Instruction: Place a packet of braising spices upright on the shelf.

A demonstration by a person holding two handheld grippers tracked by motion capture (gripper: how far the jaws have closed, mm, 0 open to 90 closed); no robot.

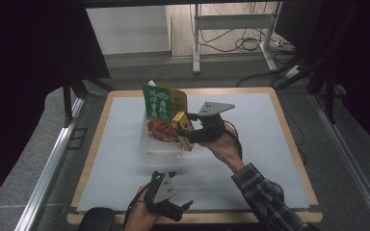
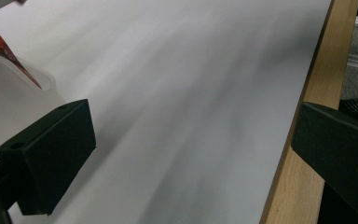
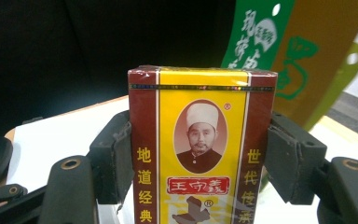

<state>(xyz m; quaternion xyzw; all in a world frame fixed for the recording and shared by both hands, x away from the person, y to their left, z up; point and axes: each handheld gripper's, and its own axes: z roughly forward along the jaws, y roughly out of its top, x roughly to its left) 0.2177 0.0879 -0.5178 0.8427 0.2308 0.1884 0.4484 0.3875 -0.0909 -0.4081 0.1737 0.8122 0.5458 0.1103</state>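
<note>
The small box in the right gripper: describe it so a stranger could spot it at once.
On the white mat, beside the clear tub holding a green pouch, the right gripper clamps a yellow and dark red box. It alone bears an oval portrait.

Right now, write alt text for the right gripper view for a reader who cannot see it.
The right gripper clamps a yellow and dark red box upright between its two black jaws, pads pressed on its sides. Behind it stands a green and orange packet, over the white table sheet.
</note>
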